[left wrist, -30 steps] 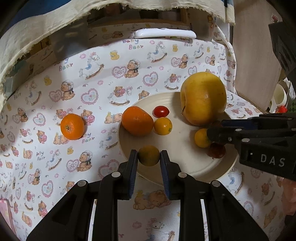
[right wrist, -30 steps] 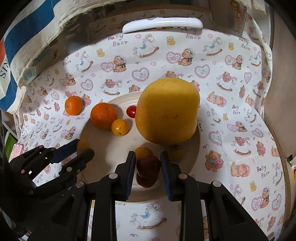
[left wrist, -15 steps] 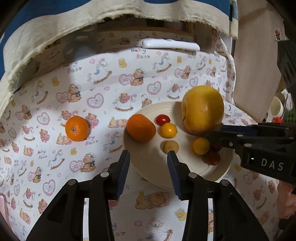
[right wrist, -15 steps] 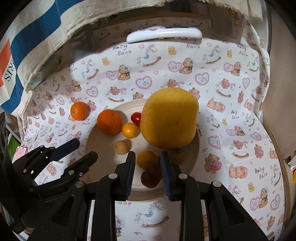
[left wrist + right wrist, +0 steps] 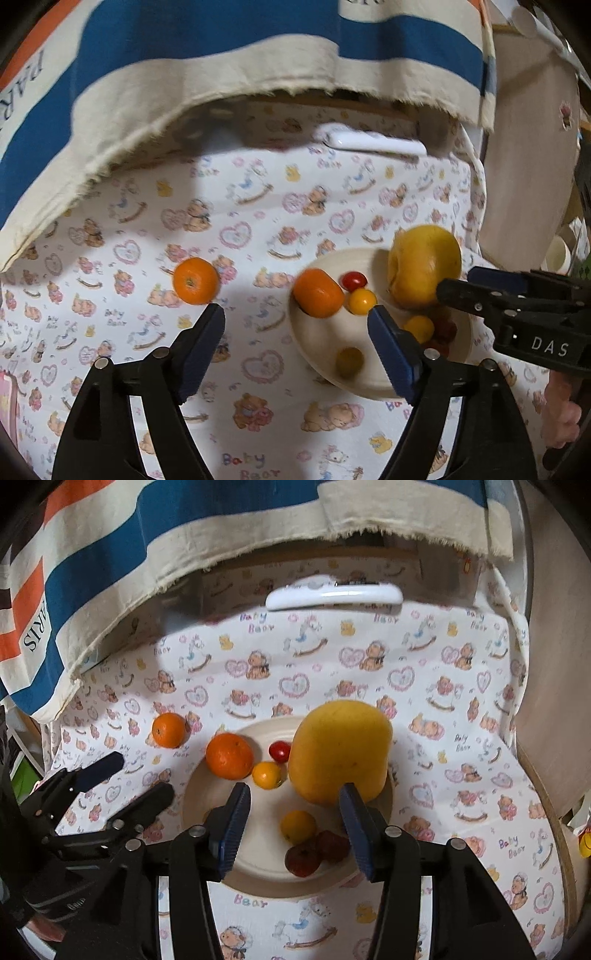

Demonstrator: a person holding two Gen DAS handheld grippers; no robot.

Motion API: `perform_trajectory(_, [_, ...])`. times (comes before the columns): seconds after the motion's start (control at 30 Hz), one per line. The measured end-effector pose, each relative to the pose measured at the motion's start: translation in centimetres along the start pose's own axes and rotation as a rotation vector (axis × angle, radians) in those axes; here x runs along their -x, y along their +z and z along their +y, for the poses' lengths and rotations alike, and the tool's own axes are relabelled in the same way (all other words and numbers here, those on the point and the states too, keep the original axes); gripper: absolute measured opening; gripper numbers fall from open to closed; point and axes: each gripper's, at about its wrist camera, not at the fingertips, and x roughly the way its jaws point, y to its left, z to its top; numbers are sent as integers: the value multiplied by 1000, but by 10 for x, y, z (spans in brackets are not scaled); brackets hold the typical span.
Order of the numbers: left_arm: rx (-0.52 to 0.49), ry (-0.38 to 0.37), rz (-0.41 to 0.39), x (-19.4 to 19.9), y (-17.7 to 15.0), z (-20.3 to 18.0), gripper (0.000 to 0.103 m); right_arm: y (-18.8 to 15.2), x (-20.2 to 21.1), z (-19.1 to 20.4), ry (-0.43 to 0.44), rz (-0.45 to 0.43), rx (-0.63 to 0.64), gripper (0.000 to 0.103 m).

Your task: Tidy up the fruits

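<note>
On the cream round plate (image 5: 207, 794), both grippers, left gripper (image 5: 295, 332) and right gripper (image 5: 293, 808), are opening, empty; your careless retreat could nudge the small yellow tomato (image 5: 297, 826) off the near rim.

A: The left wrist view looks forward and down along its own gripper (image 5: 296, 325), near the table's left side, the plate (image 5: 317, 354) to its right.

B: The right wrist view faces the plate (image 5: 258, 864) head-on and close. Both share the plate, the fruit and the bear-print cloth (image 5: 369, 664).
</note>
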Motion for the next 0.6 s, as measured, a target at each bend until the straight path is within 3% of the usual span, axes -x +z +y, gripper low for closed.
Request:
perform_trajectory(0.13, [19, 29, -27, 5, 3, 9, 89, 0, 3, 2, -18, -38, 9, 59])
perform_trajectory(0.2, [29, 38, -40, 7, 5, 14, 98, 0, 5, 4, -30, -57, 21, 60])
perform_trajectory(0.47, [39, 87, -92, 23, 14, 31, 102, 0, 13, 13, -8, -107, 45, 72])
perform_trajectory(0.6, [88, 98, -113, 31, 21, 49, 102, -2, 27, 12, -14, -219, 5, 86])
